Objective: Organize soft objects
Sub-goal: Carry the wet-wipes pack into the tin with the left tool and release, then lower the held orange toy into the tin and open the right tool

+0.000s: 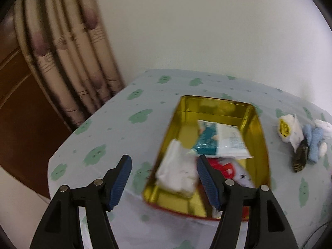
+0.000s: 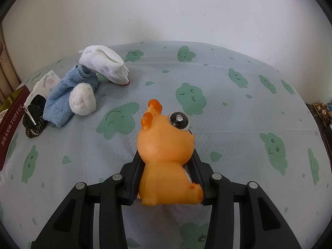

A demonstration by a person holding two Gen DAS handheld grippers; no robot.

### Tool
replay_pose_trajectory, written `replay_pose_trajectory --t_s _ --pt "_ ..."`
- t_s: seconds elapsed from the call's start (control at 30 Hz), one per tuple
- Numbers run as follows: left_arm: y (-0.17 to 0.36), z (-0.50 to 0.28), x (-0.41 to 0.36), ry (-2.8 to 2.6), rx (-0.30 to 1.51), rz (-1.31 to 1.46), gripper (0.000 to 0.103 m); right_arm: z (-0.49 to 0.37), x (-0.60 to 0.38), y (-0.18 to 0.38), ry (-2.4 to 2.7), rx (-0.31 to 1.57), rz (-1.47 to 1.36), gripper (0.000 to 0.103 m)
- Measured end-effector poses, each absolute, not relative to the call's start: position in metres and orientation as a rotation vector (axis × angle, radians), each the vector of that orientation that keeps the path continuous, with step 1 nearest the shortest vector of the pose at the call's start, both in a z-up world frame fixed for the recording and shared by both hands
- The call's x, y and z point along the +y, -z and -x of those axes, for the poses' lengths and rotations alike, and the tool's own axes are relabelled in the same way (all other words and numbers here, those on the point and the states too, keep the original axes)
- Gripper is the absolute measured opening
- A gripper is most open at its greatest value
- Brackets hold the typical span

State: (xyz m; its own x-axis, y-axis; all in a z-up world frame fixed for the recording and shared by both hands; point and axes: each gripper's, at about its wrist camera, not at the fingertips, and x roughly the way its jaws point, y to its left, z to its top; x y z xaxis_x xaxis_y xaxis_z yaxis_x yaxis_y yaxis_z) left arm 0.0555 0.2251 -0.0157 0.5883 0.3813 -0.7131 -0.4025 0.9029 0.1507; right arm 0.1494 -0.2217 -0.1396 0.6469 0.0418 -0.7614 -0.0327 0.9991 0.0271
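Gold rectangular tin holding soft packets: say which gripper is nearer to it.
Left. The left gripper hangs open right over the gold rectangular tin's near edge. The right gripper, clamping an orange rubber toy, sits well off to the tin's right.

Soft even light; left view motion-blurred, both bowed at the edges.

Ahead of the left gripper [image 1: 164, 178] the tin [image 1: 257, 128] lay open but crowded; bare tablecloth [image 1: 116, 124] stretched leftward.
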Motion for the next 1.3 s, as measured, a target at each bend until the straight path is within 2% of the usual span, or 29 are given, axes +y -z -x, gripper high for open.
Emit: replay_pose_trajectory --t_s 0.27,0.6,1.3 --pt "0.027 -0.028 0.248 -0.549 0.763 0.086 0.067 -0.148 -0.223 0.14 -0.038 0.865 -0.001 0.042" --pt "0.042 -0.02 0.271 -0.587 0.76 0.17 0.067 -0.137 -0.214 0.129 -0.04 0.852 0.077 0.036" --pt "0.04 -0.014 0.278 -0.568 0.744 0.252 0.067 -0.101 -0.069 0.071 -0.391 0.799 0.228 0.036"
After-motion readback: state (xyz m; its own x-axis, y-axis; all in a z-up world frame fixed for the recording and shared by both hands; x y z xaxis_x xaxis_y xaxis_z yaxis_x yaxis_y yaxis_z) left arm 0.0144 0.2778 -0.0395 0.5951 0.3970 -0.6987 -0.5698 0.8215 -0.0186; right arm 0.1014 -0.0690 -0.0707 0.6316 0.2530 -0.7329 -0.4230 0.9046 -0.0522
